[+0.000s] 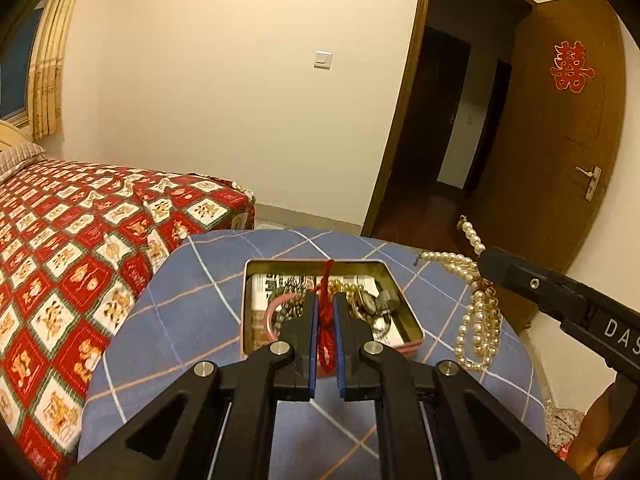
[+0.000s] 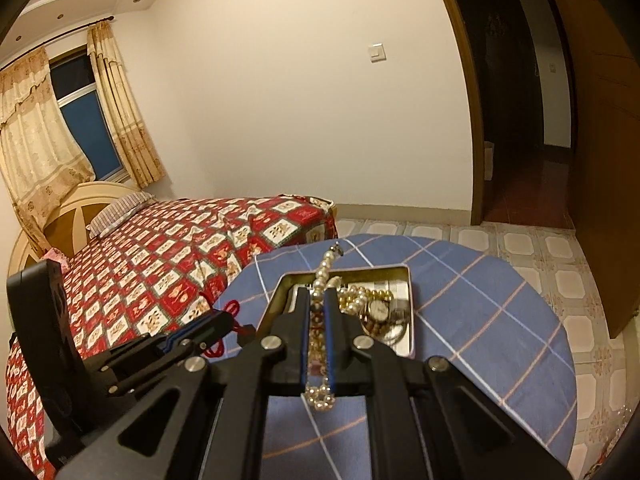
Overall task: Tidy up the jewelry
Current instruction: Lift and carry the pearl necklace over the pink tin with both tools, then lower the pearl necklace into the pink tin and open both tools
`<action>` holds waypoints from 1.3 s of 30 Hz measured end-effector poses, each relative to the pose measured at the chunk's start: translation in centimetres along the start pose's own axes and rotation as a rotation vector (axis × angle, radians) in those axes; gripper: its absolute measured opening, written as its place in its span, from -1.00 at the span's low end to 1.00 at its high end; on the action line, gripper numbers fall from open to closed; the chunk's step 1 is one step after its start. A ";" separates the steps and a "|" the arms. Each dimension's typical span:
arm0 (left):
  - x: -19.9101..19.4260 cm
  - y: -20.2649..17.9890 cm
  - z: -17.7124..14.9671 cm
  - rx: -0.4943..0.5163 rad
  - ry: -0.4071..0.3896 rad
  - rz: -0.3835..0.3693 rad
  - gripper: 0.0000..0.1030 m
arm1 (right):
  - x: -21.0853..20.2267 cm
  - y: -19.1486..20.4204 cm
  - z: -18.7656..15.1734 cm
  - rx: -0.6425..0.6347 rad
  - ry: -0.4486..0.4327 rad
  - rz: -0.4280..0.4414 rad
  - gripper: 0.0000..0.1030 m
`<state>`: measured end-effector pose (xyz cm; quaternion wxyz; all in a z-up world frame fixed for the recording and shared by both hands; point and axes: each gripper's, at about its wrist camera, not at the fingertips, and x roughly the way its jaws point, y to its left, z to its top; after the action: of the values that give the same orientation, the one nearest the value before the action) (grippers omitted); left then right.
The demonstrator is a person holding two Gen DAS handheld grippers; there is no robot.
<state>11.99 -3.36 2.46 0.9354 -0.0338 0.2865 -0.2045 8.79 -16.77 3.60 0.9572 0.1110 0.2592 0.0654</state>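
Small round table covered by a blue cloth with a pale crossing-line check [image 1: 192,280]. On it sits an open rectangular metal tin with a pink outer wall [image 1: 394,276].

Tin contents: printed paper lining the floor, a pink ring-shaped bangle [image 1: 270,314] at the left side, a gold-toned wristwatch with a white dial [image 2: 378,309], plus mixed bead strands and metal pieces too tangled to tell apart.

Left gripper [image 1: 325,300]: black linkage, blue pads, jaws pressed together on a red braided cord [image 1: 325,320]. The cord runs up out of the pads, above the tin's interior. In the right wrist view the same cord shows as red loops [image 2: 232,308] at the tip of the left gripper [image 2: 224,322], which sits left of the tin.

Right gripper [image 2: 318,300]: jaws pinching a cream-white pearl bead strand [image 2: 322,276]. One end sticks up past the fingertips with a small metal clasp at its tip; a loop of pearls hangs out behind the pads. From the left wrist view the strand [image 1: 480,320] hangs in several loops from the right gripper [image 1: 486,260], just right of the tin and over the cloth edge.

Surroundings: a bed with a red-and-white patterned quilt [image 1: 60,260] beside the table, an open brown wooden door [image 1: 560,140] bearing a red paper cutout.
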 end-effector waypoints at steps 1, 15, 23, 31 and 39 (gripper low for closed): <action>0.3 0.0 0.2 -0.001 0.000 -0.002 -0.89 | 0.3 0.0 0.3 -0.004 -0.001 -0.002 -0.82; 6.1 0.3 2.7 -0.027 0.016 -0.005 -0.89 | 5.8 -1.4 3.2 -0.007 0.016 -0.027 -0.82; 10.7 1.5 2.5 -0.081 0.074 -0.011 -0.89 | 9.6 -3.1 3.0 0.003 0.065 -0.049 -0.82; 15.0 2.7 0.5 -0.108 0.166 0.012 -0.89 | 14.8 -5.6 0.9 0.044 0.197 -0.061 -0.82; 16.8 3.2 -1.0 -0.093 0.203 0.080 -0.88 | 17.1 -7.5 -1.0 0.130 0.263 -0.030 -0.63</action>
<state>25.29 -7.14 -7.71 0.9063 -0.0450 0.3902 -0.1560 23.46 -20.69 -7.30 0.9065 0.1595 0.3879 0.0481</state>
